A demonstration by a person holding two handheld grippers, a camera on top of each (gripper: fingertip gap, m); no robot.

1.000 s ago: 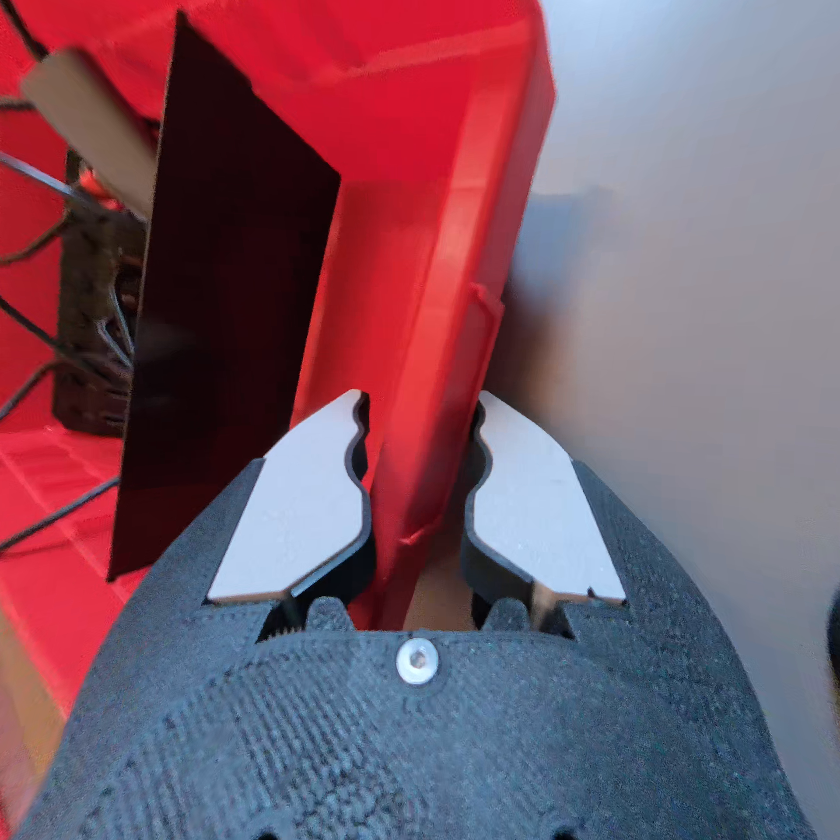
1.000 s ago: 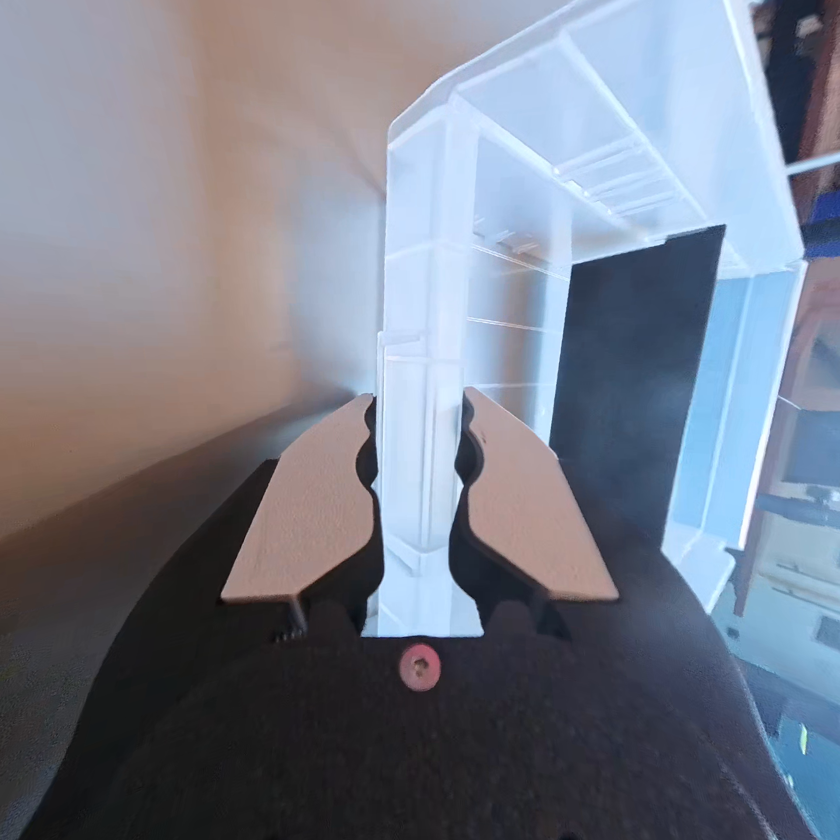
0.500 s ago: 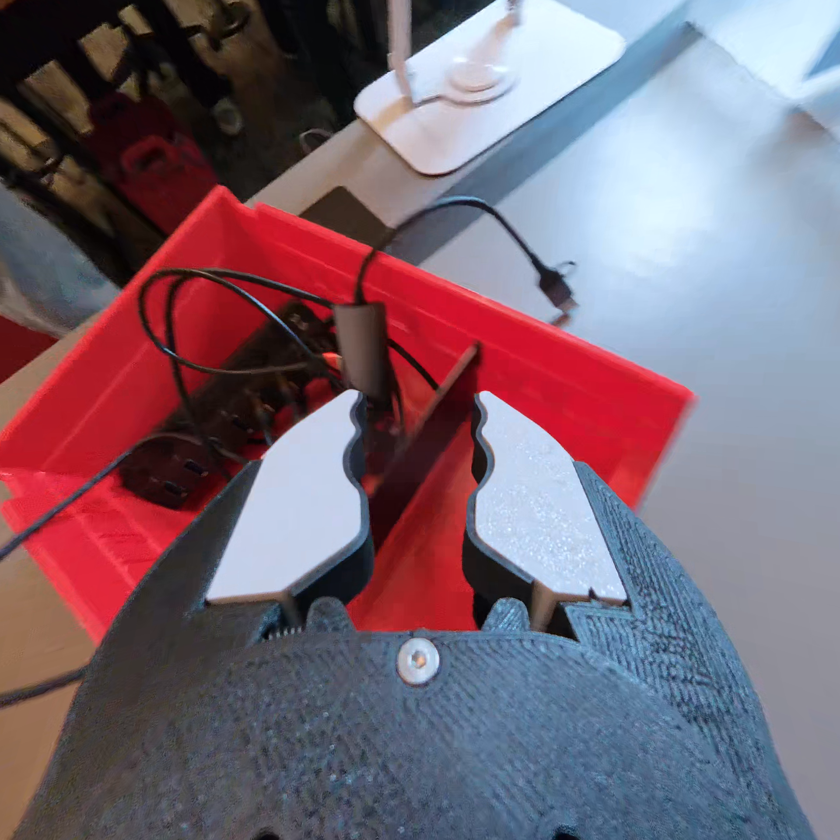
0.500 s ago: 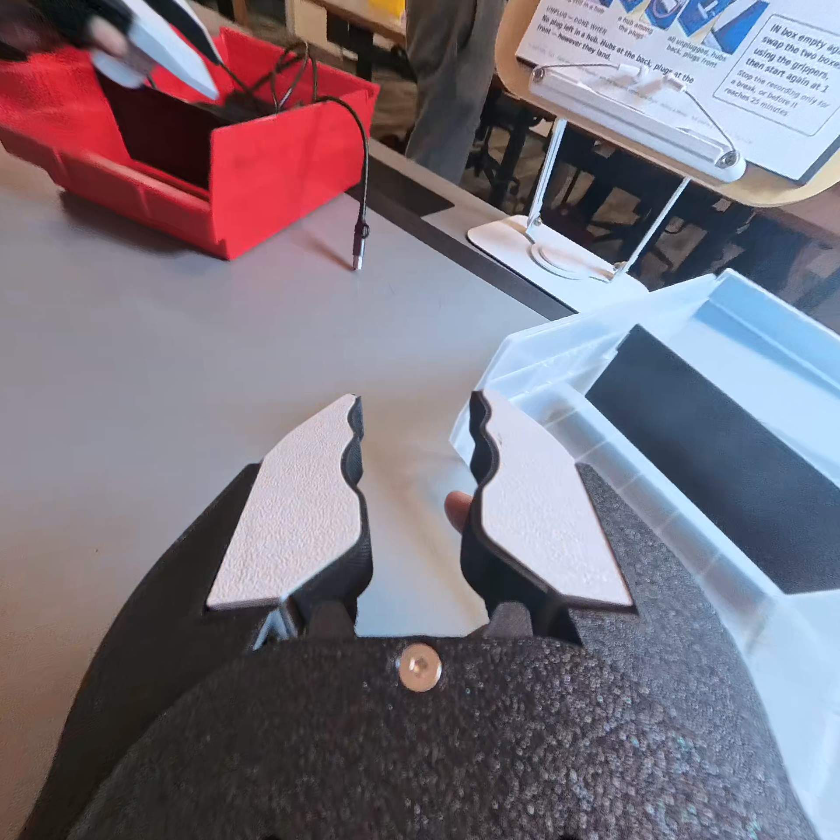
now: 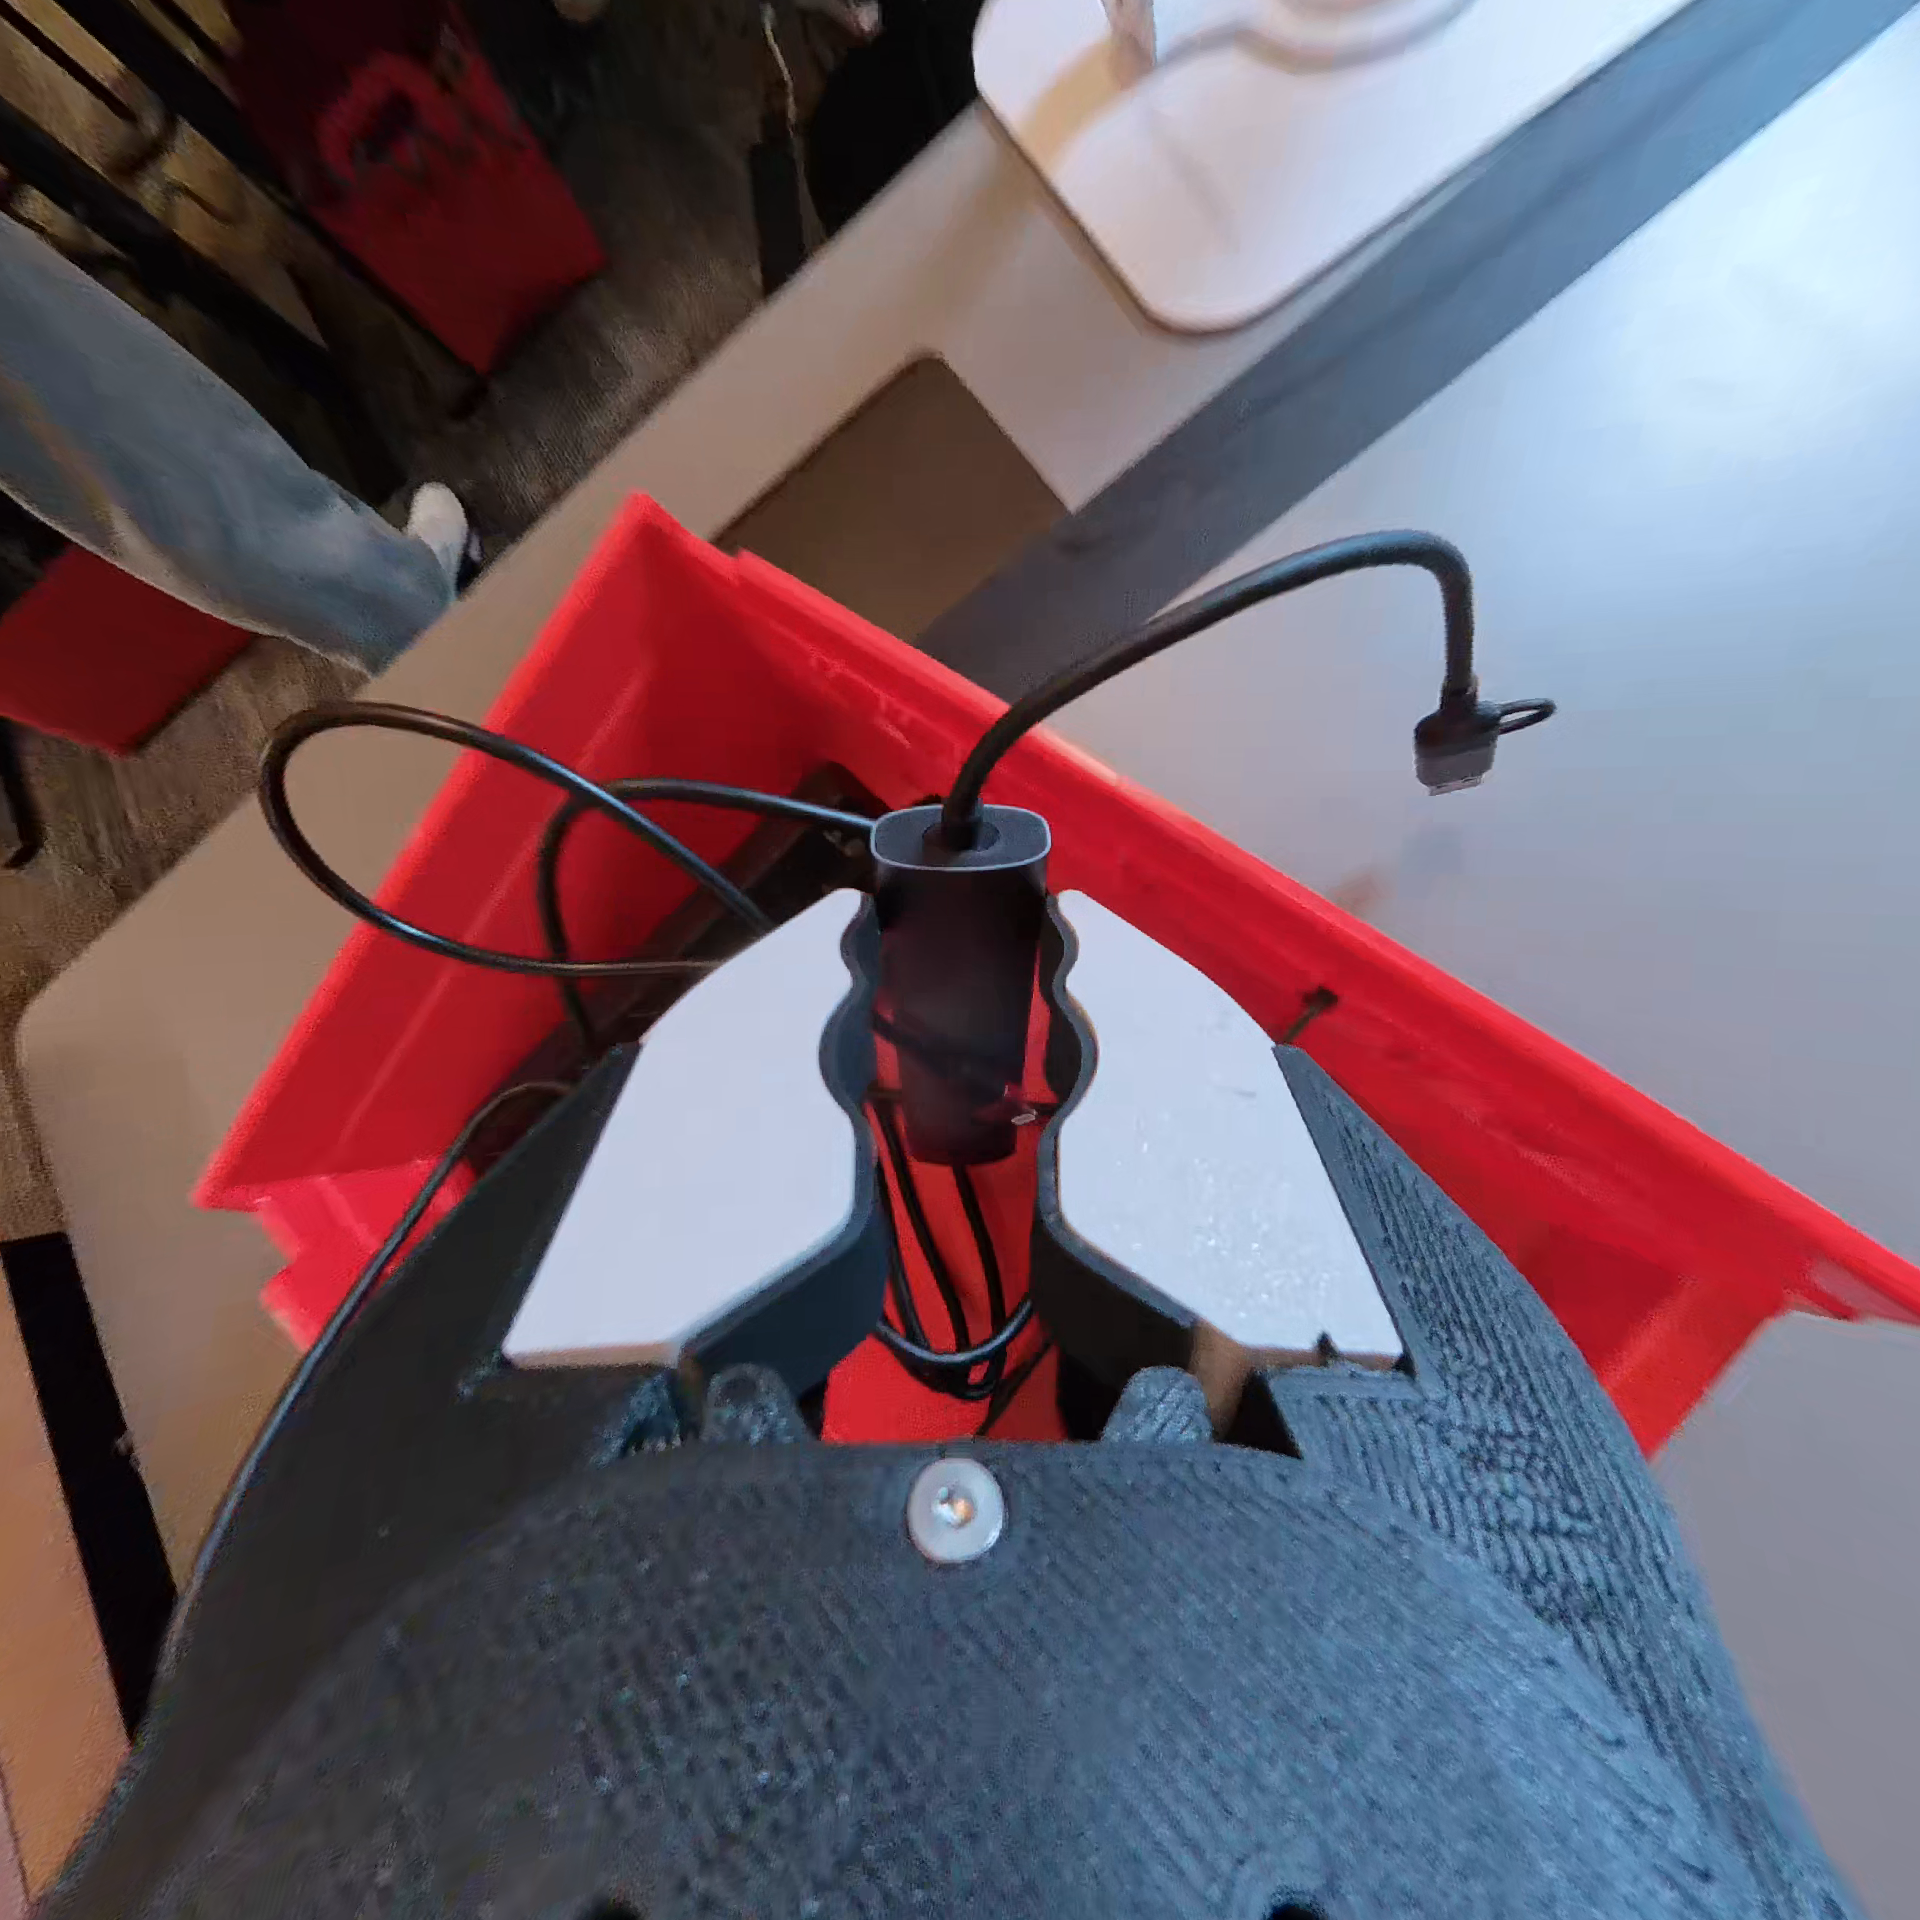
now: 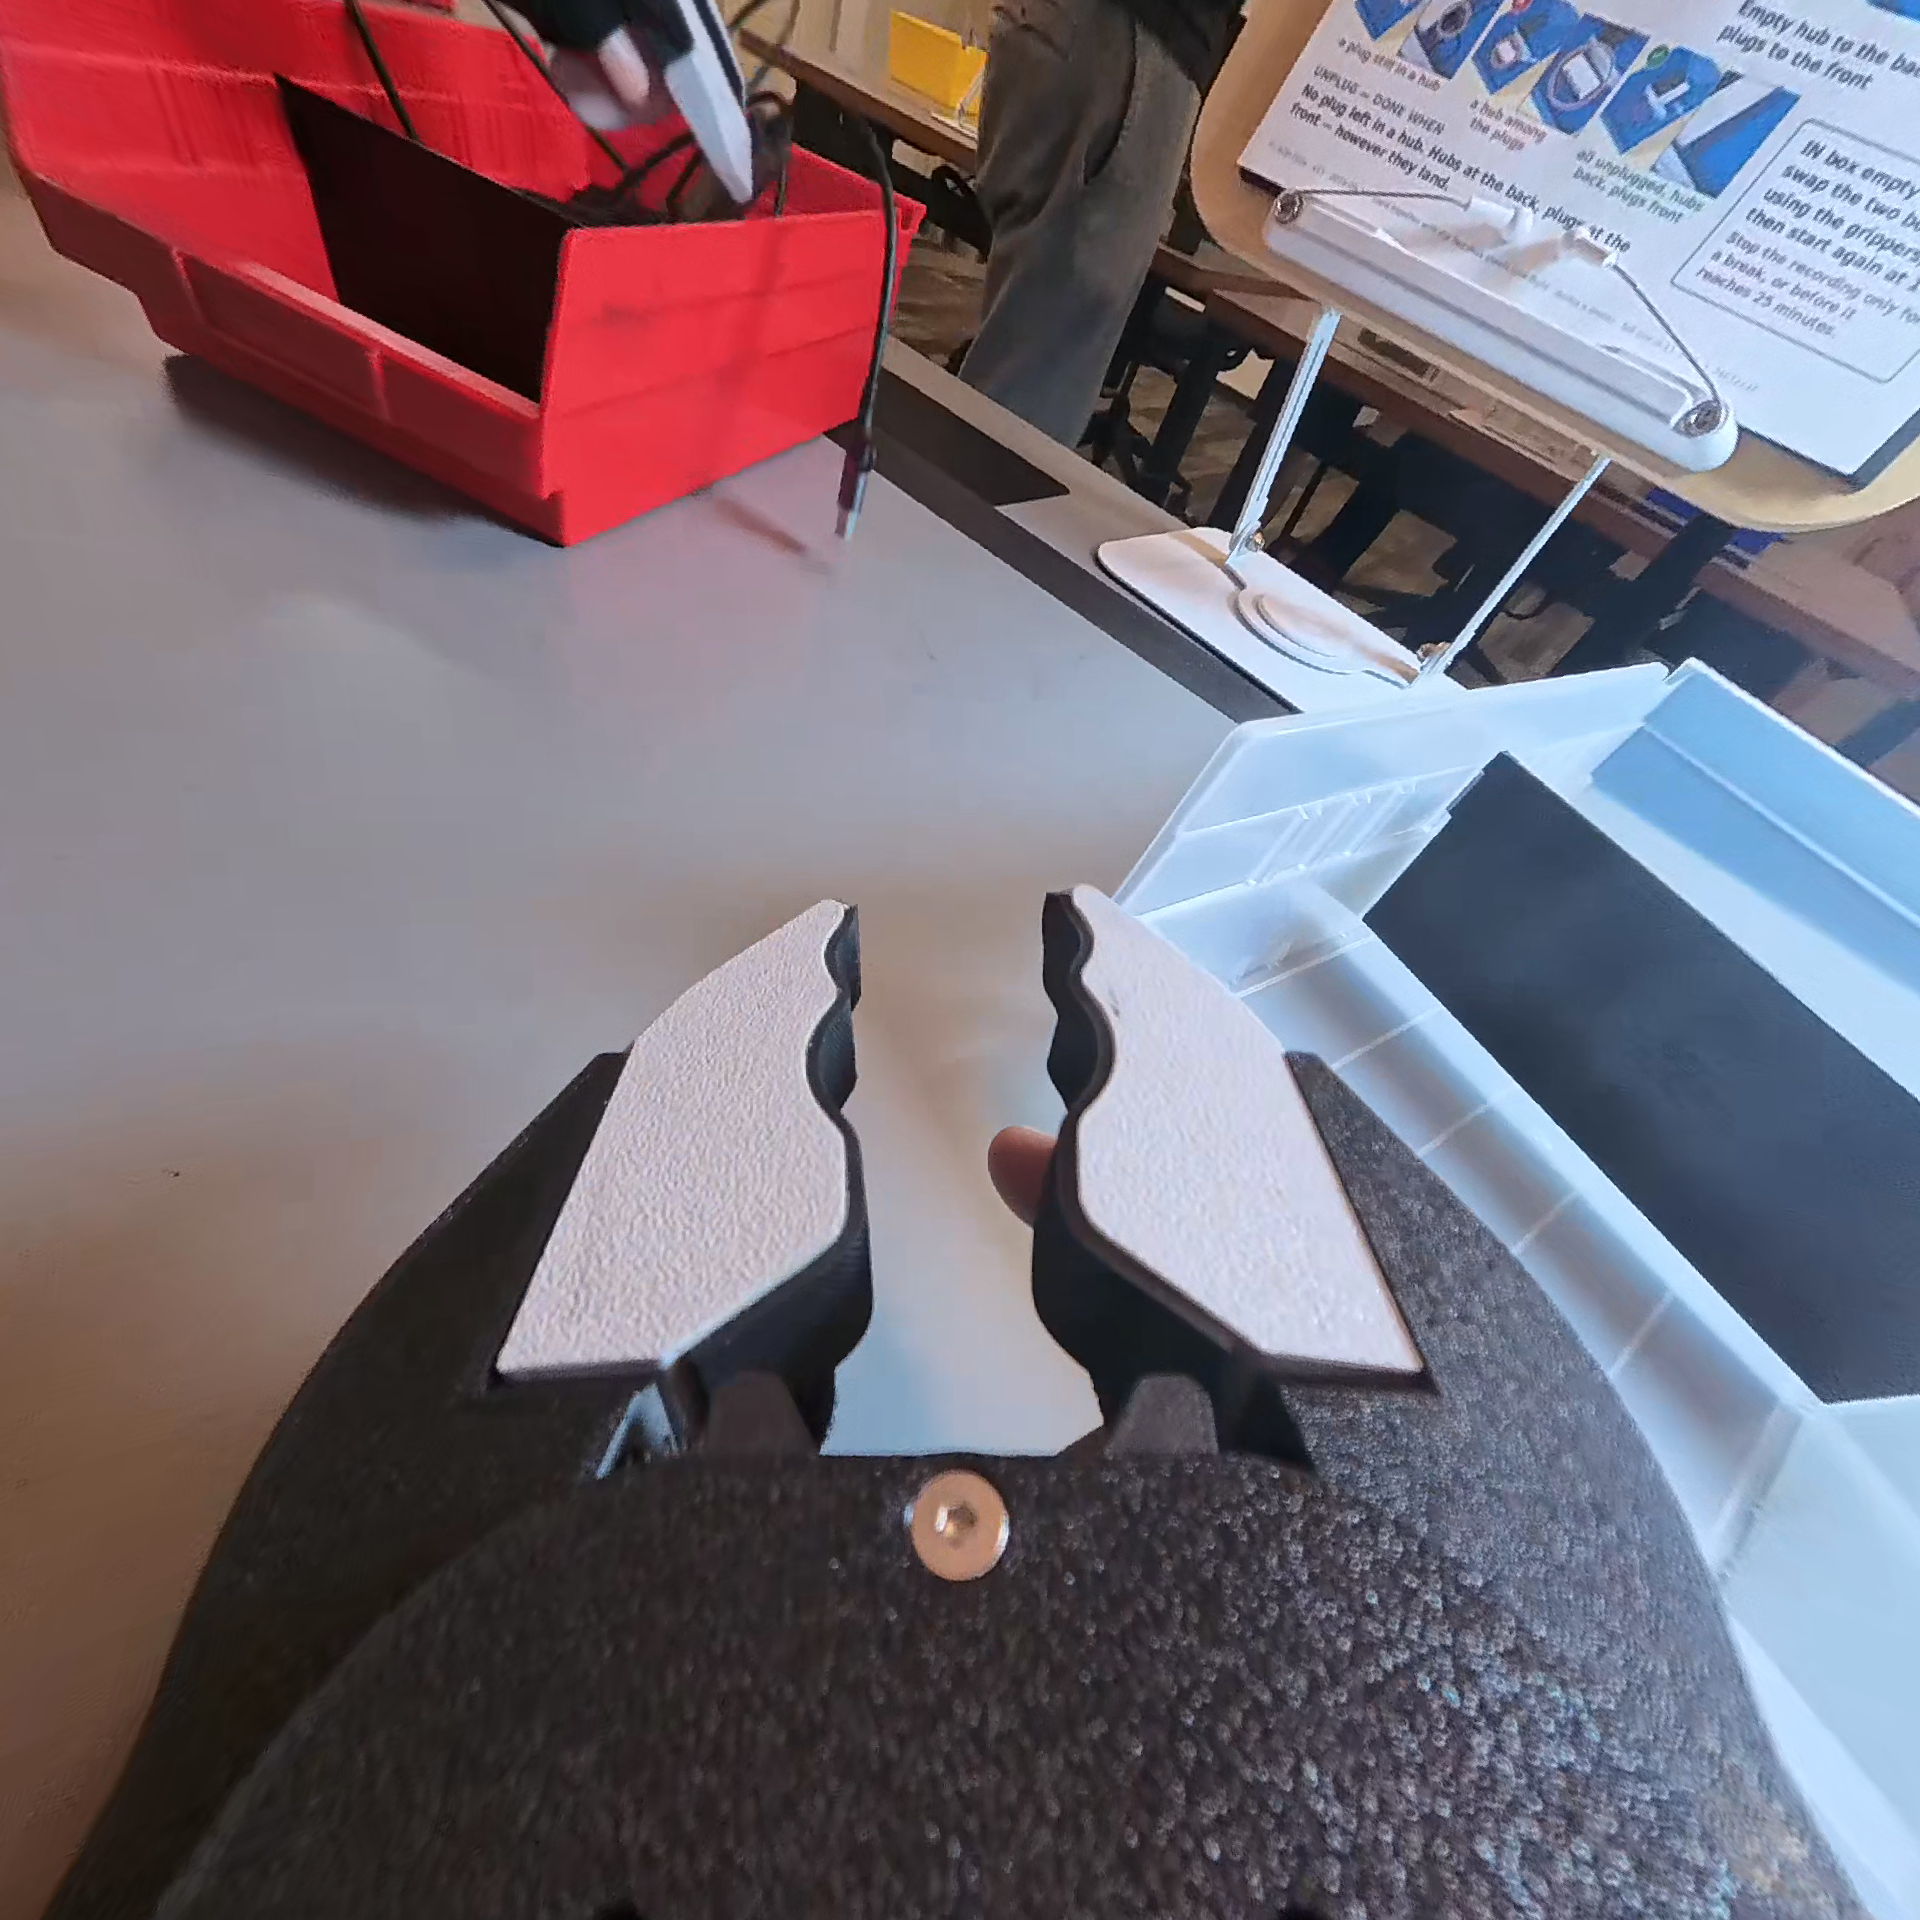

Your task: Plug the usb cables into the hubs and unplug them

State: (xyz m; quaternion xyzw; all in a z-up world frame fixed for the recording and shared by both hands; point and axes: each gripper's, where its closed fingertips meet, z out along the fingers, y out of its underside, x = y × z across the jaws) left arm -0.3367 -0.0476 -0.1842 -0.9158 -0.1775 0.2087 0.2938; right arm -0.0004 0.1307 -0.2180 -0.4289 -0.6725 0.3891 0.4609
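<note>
In the left wrist view my left gripper [image 5: 961,914] reaches into the red bin [image 5: 1403,1070]. It is shut on a black usb hub [image 5: 956,997] that stands upright between the fingers. The hub's own cable arcs right over the bin wall, and its plug [image 5: 1455,748] hangs above the grey table. Thin black usb cables [image 5: 416,727] loop inside the bin and run under the hub. My right gripper [image 6: 951,945] is open and empty, low over the table beside a clear bin [image 6: 1299,987]. From there I see the left gripper [image 6: 717,114] in the red bin [image 6: 707,343] at the far left.
The clear bin holds a black divider [image 6: 1662,1091]. A white document stand [image 6: 1247,592] with an instruction sheet stands at the table's far edge. A person [image 6: 1070,208] stands behind the table. A fingertip [image 6: 1023,1153] shows between my right jaws. Grey tabletop [image 6: 416,779] lies between the bins. There is about 40 cm between the tips of the two grippers.
One second ago each gripper held a bin wall; both let go. The left gripper has since moved forward around the hub and narrowed onto it. The right gripper has barely shifted.
</note>
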